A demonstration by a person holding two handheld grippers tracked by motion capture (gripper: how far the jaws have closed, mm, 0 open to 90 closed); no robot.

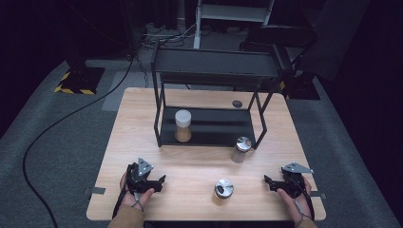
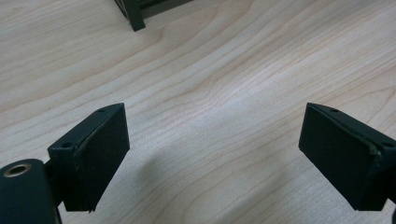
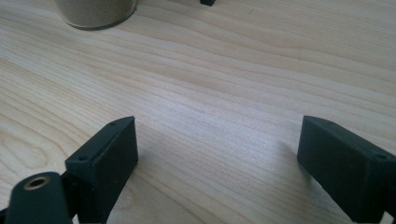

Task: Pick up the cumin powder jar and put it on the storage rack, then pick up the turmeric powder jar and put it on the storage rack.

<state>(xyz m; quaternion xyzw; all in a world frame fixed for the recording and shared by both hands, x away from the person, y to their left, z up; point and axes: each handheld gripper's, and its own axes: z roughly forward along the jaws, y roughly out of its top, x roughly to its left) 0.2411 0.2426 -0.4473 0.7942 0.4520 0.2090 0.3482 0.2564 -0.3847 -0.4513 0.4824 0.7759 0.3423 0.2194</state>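
Two grippers, both empty right now. Your left gripper [image 1: 159, 182] sits near the front-left corner of the pale wooden table [image 1: 199, 161], your right gripper [image 1: 272, 183] near the front-right corner, each with jaws spread wide over bare wood, nothing between them. Looks like a ready pose to me, hands parked low so you can go either way.

Closest to you is the short metal-lidded jar [image 1: 224, 188] near the front edge, between the two grippers, a bit nearer the right one. The taller metal-capped glass jar [image 1: 241, 149] stands just in front of the black metal two-tier rack [image 1: 216, 71], by its right leg. A white-lidded jar of tan powder [image 1: 183, 126] is already on the rack's bottom shelf, left side, so I'd guess the others go there too.
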